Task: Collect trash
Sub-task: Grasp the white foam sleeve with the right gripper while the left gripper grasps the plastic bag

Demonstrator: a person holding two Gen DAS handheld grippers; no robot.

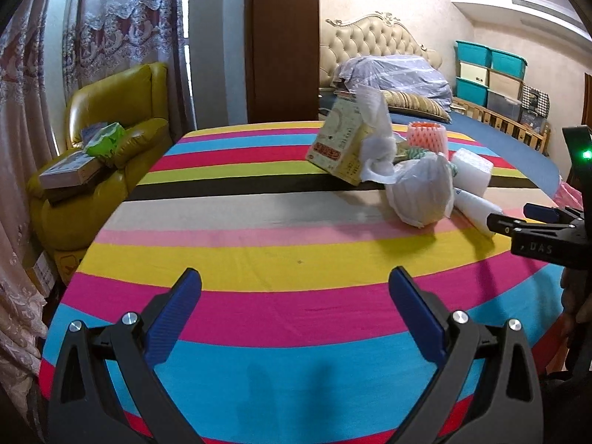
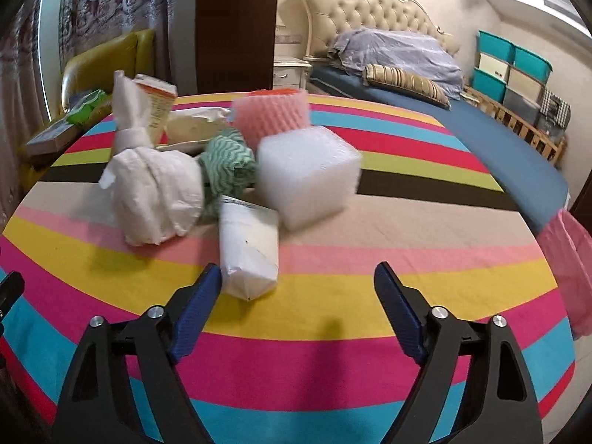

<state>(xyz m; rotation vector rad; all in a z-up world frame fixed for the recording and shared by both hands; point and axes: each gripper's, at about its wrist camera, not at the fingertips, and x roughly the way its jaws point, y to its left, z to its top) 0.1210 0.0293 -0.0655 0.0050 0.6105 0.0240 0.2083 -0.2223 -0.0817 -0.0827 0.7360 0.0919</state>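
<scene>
Striped in bright colours, the table cloth carried a heap of trash: a white wrapped packet lay nearest, beside a knotted white bag, a bubble-wrap block and pink foam netting. The right gripper stood wide open and empty, its left pad just beside the packet. The left gripper hung wide open over bare cloth, holding nothing.

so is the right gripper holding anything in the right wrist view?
No. The right gripper has its jaws wide apart over the striped cloth, with the white packet just beyond them, ungripped.
</scene>
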